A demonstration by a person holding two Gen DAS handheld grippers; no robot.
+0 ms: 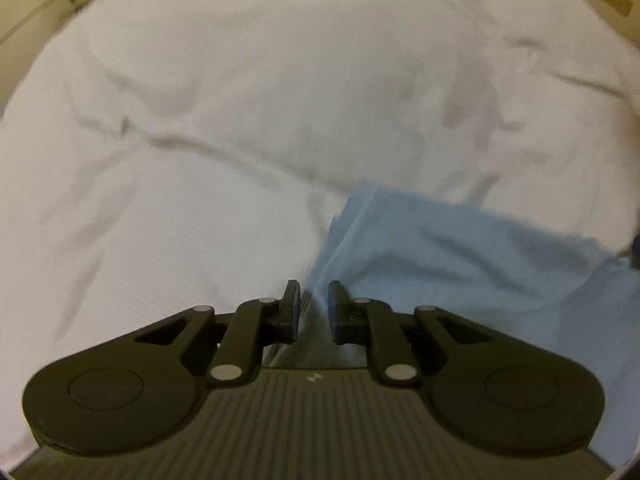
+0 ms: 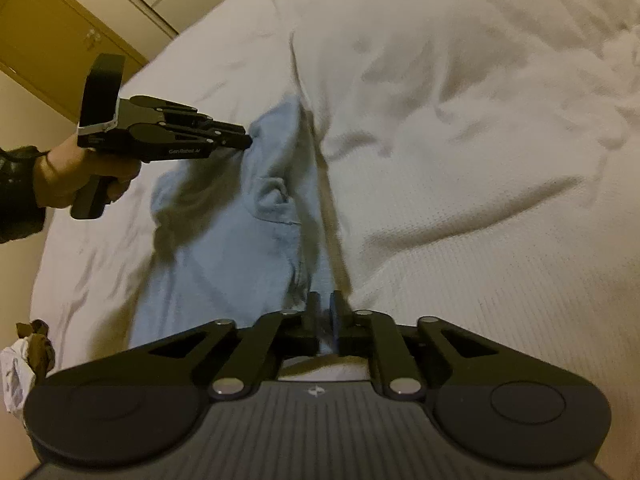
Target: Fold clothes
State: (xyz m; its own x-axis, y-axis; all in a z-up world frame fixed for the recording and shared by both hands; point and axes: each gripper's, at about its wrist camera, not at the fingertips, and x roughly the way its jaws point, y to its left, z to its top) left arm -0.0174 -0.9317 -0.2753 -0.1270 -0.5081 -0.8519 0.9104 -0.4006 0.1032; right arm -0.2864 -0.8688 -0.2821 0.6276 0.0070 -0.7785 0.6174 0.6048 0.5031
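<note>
A light blue garment [image 1: 460,260] lies crumpled on a white bed cover [image 1: 200,120]. In the left wrist view a folded edge of it runs up between the fingers of my left gripper [image 1: 315,304]. In the right wrist view the left gripper [image 2: 248,142] pinches a raised corner of the garment [image 2: 224,260] at the far end, held by a hand [image 2: 80,172]. My right gripper [image 2: 325,312] is shut on the near edge of the same garment, with blue cloth showing in the narrow gap between its fingers. The cloth sags between the two grips.
The white bed cover [image 2: 480,160] is wrinkled, with a raised ridge just right of the garment. A wooden cabinet [image 2: 48,32] stands beyond the bed's far left edge. A crumpled white and brown bundle [image 2: 24,360] lies off the bed at lower left.
</note>
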